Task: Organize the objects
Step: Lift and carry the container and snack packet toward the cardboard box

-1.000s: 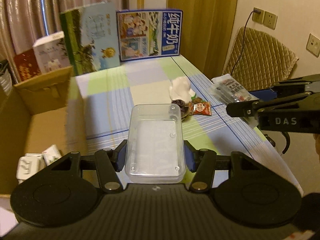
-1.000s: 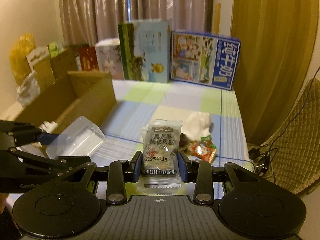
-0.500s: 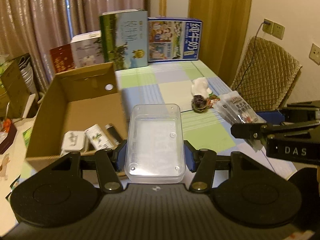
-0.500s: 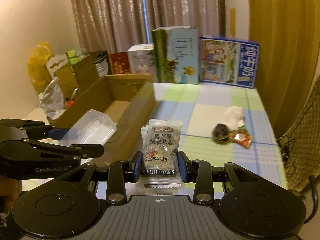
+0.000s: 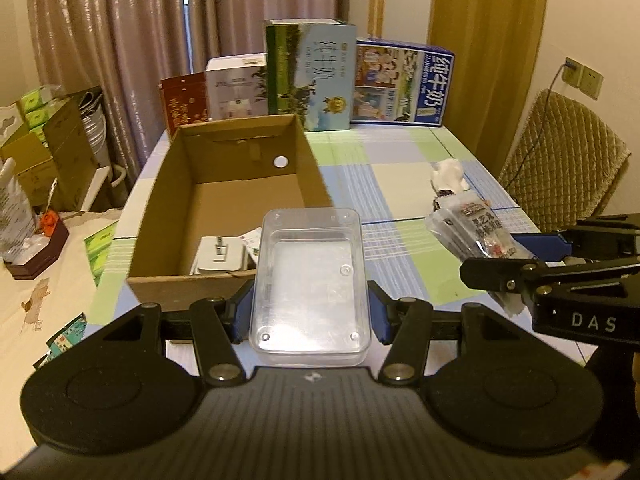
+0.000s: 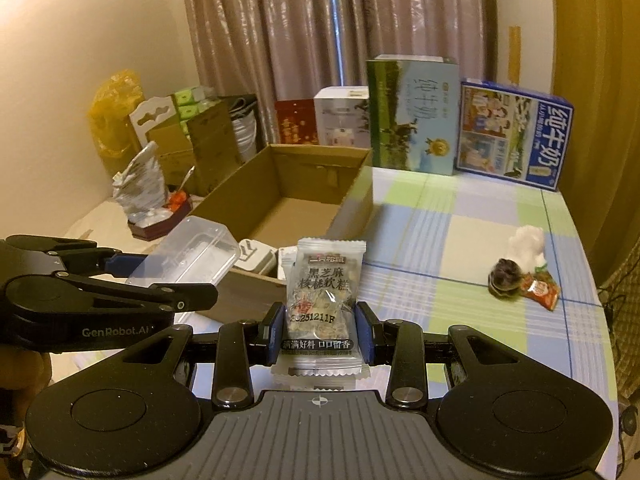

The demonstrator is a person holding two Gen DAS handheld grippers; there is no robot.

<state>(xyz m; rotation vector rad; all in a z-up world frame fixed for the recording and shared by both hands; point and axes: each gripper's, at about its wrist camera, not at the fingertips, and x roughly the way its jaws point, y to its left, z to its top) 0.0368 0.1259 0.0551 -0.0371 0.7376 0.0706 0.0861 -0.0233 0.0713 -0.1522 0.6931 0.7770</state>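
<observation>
Left gripper [image 5: 308,312] jaws clench a clear plastic box [image 5: 308,284]; right gripper [image 6: 320,330] jaws clench a snack packet [image 6: 322,300] near the cardboard box [image 6: 256,200].

Brown curtains [image 5: 120,40] behind worktop [image 5: 400,184] with checked cloth. Two tall milk cartons [image 5: 312,76] upright along far edge. Quilted chair [image 5: 568,160] at right. Wall socket [image 5: 582,78] above chair.

Dim, warm yellow indoor light in both views. Heavy fisheye bending with dark vignette at the corners. Faint glare on the clear plastic box [image 5: 308,284]. Small items at the bench's [image 6: 460,240] right edge look soft, slightly blurred.
</observation>
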